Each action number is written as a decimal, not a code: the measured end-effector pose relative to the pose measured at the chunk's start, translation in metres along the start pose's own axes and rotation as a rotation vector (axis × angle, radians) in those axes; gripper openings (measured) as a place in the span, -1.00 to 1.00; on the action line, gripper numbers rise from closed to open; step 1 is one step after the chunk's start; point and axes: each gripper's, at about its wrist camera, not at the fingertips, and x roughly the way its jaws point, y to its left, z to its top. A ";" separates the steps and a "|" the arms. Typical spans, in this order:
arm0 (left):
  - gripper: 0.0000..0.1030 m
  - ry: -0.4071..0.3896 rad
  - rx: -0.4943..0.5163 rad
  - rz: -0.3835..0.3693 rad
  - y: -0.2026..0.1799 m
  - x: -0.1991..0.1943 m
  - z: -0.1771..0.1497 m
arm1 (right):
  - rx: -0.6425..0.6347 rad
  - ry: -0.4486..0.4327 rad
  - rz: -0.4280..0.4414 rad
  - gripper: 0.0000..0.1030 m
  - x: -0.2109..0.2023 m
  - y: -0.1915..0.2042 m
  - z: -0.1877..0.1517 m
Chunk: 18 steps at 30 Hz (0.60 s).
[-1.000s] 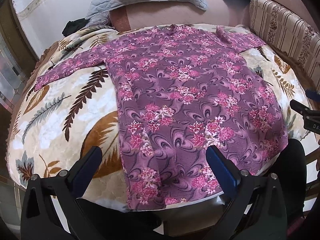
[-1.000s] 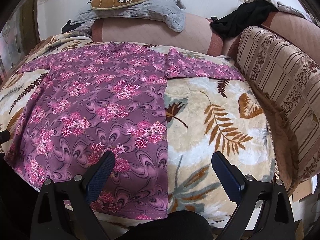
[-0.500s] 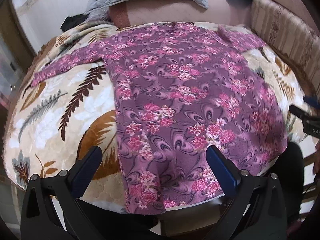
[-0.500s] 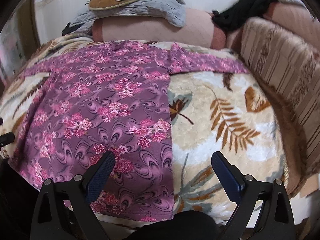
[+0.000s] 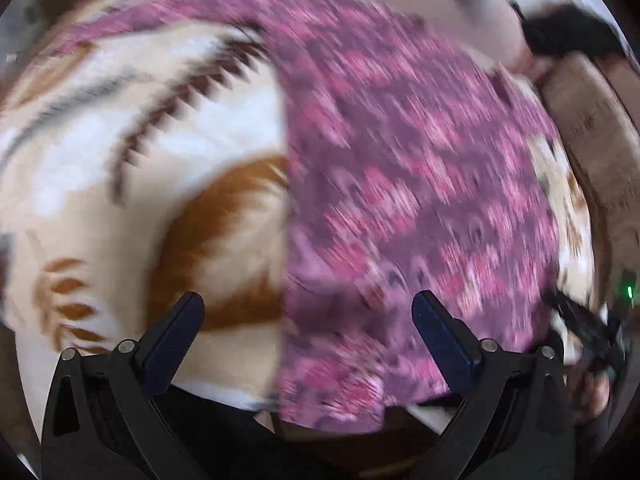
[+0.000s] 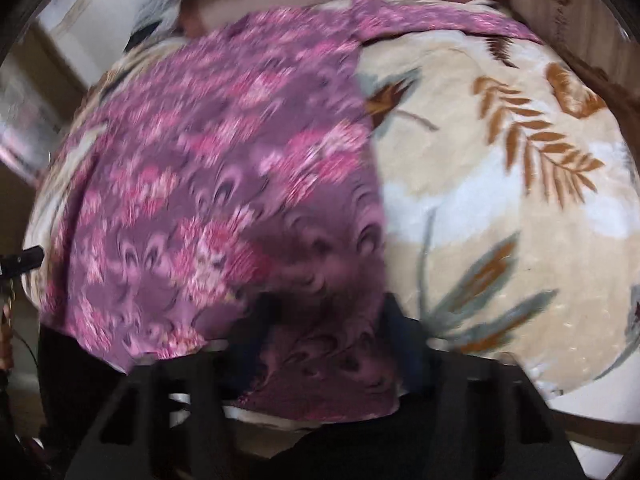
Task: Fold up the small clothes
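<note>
The purple floral top (image 5: 400, 168) is lying spread flat on the leaf-patterned blanket (image 5: 132, 184), its hem hanging over the near edge; the left gripper (image 5: 308, 316) is hovering at the hem's left corner, jaws spread wide. The right gripper (image 6: 324, 320) is closing its jaws with the hem's right corner between them.

A home living room — leaf-print blanket (image 6: 500, 208) spread over a cushioned sofa (image 5: 596, 152).
</note>
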 end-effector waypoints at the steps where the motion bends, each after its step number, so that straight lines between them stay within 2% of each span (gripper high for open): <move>1: 0.94 0.015 0.012 -0.002 -0.004 0.005 -0.002 | -0.029 -0.023 -0.006 -0.55 -0.003 0.003 -0.001; 2: 0.82 0.026 0.024 -0.007 -0.007 0.010 -0.005 | -0.048 -0.034 0.011 -0.88 -0.007 0.005 -0.001; 3: 0.48 0.036 0.032 -0.021 -0.009 0.012 -0.006 | -0.049 -0.043 0.025 -0.90 -0.012 0.004 -0.001; 4: 0.22 0.050 0.034 -0.029 -0.009 0.014 -0.007 | -0.044 -0.062 0.044 -0.90 -0.019 0.002 0.000; 7: 0.20 0.038 0.014 -0.041 0.002 0.003 -0.008 | -0.005 -0.145 0.095 -0.91 -0.051 -0.014 0.001; 10: 0.33 0.025 0.032 -0.021 0.014 -0.002 -0.010 | 0.021 -0.128 0.069 -0.93 -0.051 -0.029 0.000; 13: 0.41 0.068 0.008 -0.042 0.020 0.010 -0.010 | 0.038 -0.094 0.071 -0.92 -0.038 -0.029 -0.001; 15: 0.42 0.038 0.007 -0.033 0.015 0.012 -0.012 | 0.034 -0.094 0.066 -0.93 -0.036 -0.024 -0.003; 17: -0.57 0.007 0.018 -0.038 0.013 0.005 -0.011 | 0.038 -0.118 0.086 -0.93 -0.043 -0.025 -0.003; 18: -0.88 0.018 0.000 -0.075 0.018 -0.001 -0.009 | 0.054 -0.142 0.115 -0.93 -0.052 -0.026 0.000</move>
